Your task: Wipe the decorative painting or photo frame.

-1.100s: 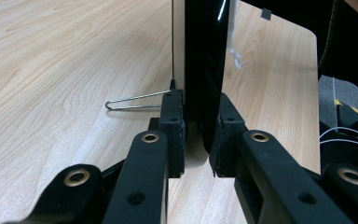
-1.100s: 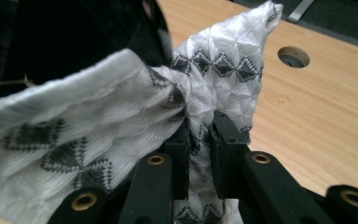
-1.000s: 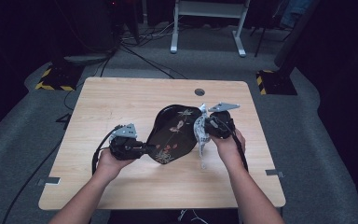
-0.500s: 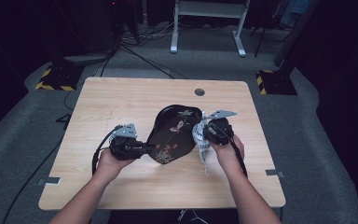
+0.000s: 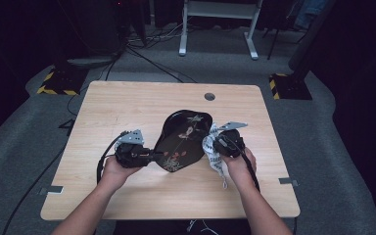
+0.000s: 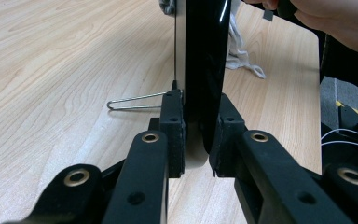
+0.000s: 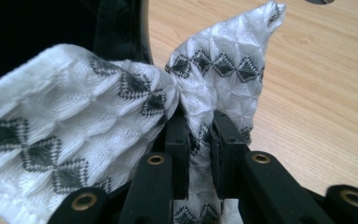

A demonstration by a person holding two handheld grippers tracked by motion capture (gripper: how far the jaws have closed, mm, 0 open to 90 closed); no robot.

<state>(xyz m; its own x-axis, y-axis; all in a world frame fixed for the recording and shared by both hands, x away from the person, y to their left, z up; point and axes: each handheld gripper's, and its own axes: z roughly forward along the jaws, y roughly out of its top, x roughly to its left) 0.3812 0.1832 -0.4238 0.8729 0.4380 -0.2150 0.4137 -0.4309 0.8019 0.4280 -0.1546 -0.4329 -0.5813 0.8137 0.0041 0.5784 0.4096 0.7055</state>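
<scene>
no words to read, no numbers, no brand names, no labels on the table, the tray, the cloth or the grippers, just yellow and black warning stripes (image 5: pixel 55 83) on the floor, with no writing

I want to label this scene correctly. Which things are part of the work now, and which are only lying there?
In use:
- black glossy lacquered tray with flower pattern, clamped by left tool
- white woven cloth with black diamonds, clamped by right tool

Lying about:
- thin bent metal wire on the wooden table
</scene>
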